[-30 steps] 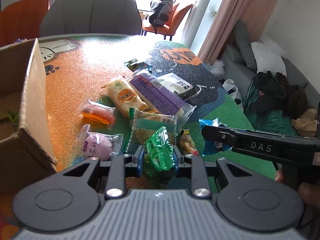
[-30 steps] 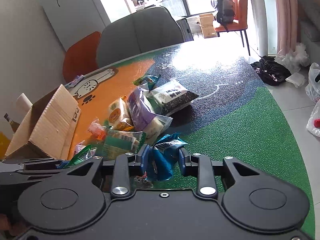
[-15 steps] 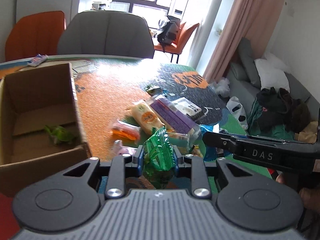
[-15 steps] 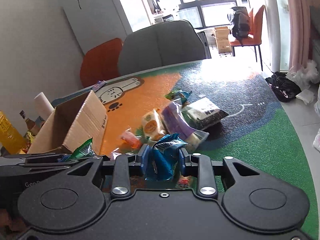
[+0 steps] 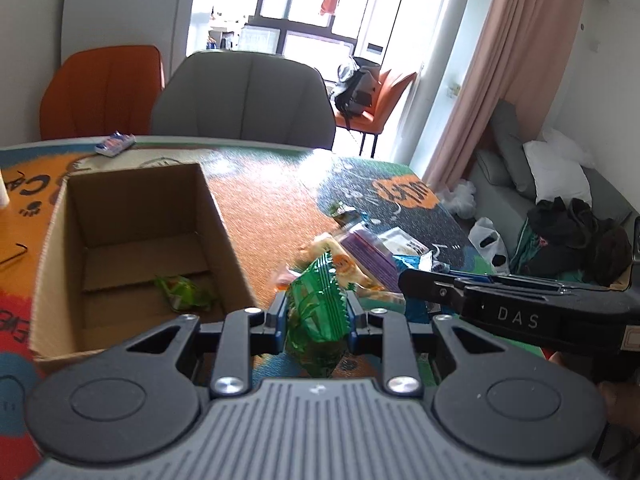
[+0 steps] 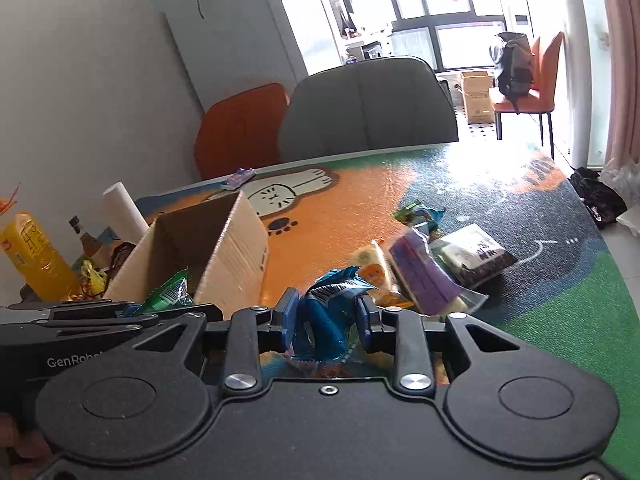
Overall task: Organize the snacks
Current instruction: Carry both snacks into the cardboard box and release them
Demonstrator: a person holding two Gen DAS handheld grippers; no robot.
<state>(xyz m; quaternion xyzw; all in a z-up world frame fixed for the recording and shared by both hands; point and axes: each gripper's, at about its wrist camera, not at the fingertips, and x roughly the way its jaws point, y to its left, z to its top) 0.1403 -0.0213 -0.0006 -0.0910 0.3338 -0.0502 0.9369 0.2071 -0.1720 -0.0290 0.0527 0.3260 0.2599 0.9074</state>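
Sunlit windows and a grey chair (image 5: 244, 100) stand beyond a table (image 6: 360, 200) covered by a cartoon-printed mat; the left gripper (image 5: 316, 314) tilts downward over it, its jaws pinching a green snack packet (image 5: 316, 312) that stands upright between the pads; ahead and to its left sits an open cardboard box (image 5: 132, 240) with another green packet (image 5: 184, 292) on its floor; the right gripper (image 6: 326, 318), likewise tilted down, clamps a blue snack packet (image 6: 326, 316); it reaches in level from the right in the left wrist view, just beside the left gripper; beyond both claws lies the loose pile of snacks (image 6: 428, 268), with a purple pack (image 6: 420, 272) and a black-and-white pack (image 6: 476, 256) touching one another.
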